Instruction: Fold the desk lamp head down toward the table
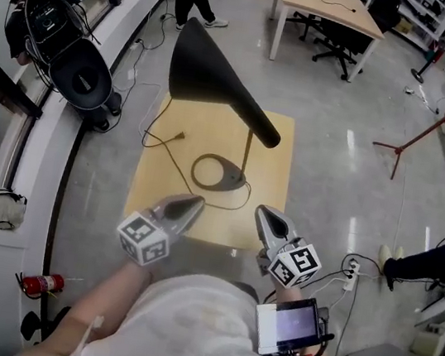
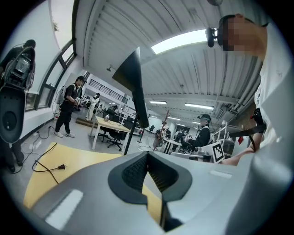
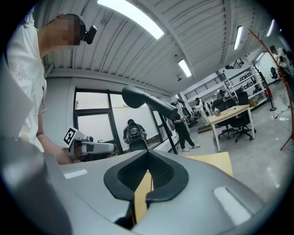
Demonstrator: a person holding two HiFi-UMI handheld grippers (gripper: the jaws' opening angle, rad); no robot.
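1. Noting state: left gripper (image 1: pixel 189 206) and right gripper (image 1: pixel 270 222) both hover over the near edge of the table (image 1: pixel 278 144), jaws pressed fully together, nothing between the pads in either gripper view. Neither touches the lamp.
2. Task object: the desk lamp stands near the middle of the table. Its black cone head (image 1: pixel 213 75) is raised and reaches out toward the far-left side, on a thin stem (image 1: pixel 247 156) rising from a ring base (image 1: pixel 217 172).
3. Risk 1, tipping: the head looks big against a slim open ring base. Pressing down on the wide end with the base unheld would likely rock or topple the whole lamp instead of turning the joint.
4. Risk 2, sliding: the table top looks smooth, so a sideways push could skate the base toward an edge.
5. Risk 3, slip: the cone is smooth and tapered. Closed jaws can only nudge it and may glance off; they need opening before any grip on the stem or narrow end.
6. Risk 4, cord: the cable and plug (image 1: pixel 181 135) lie loose left of the base and could snag a gripper reaching in.
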